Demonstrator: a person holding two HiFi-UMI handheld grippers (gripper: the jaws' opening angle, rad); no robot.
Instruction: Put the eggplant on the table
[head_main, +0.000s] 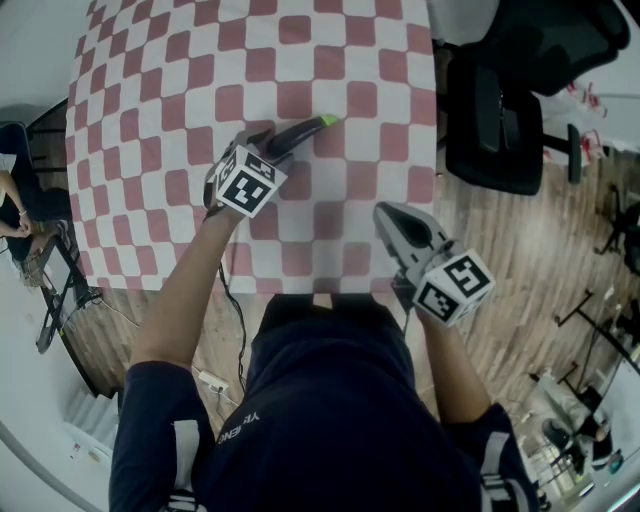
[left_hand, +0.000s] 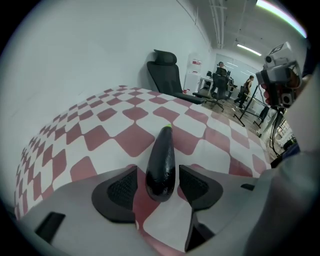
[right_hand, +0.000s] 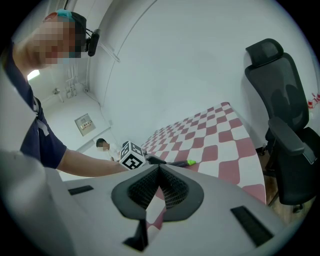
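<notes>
Down on the checked table (head_main: 180, 60), toward the near half of its cloth (head_main: 345, 60): eggplant (left_hand: 161, 160), lying lengthwise, green tip pointing away from the person. Appears to rest on the cloth along its whole length, though the blunt end is hard to judge. Placed between the jaws of the left gripper (left_hand: 157, 186), blunt end level with the pads (left_hand: 122, 189). Jaws spread wide, a sliver of cloth showing on each side of the dark skin, so no squeeze on it as far as can be seen. Angled down at the table from above.

Off by the table's front edge, well apart from the eggplant: right gripper (right_hand: 159, 186), jaws pressed together on nothing.

Reads as the release step: laid down, let go, task all but done. Only the withdrawal left, by this judgement. Calls for drawing the left gripper up and back along the line of the eggplant, jaws kept wide so that neither pad drags the skin. Worth minding the rounded body, likely to roll on the cloth if nudged sideways. No call to bring the right gripper in.
</notes>
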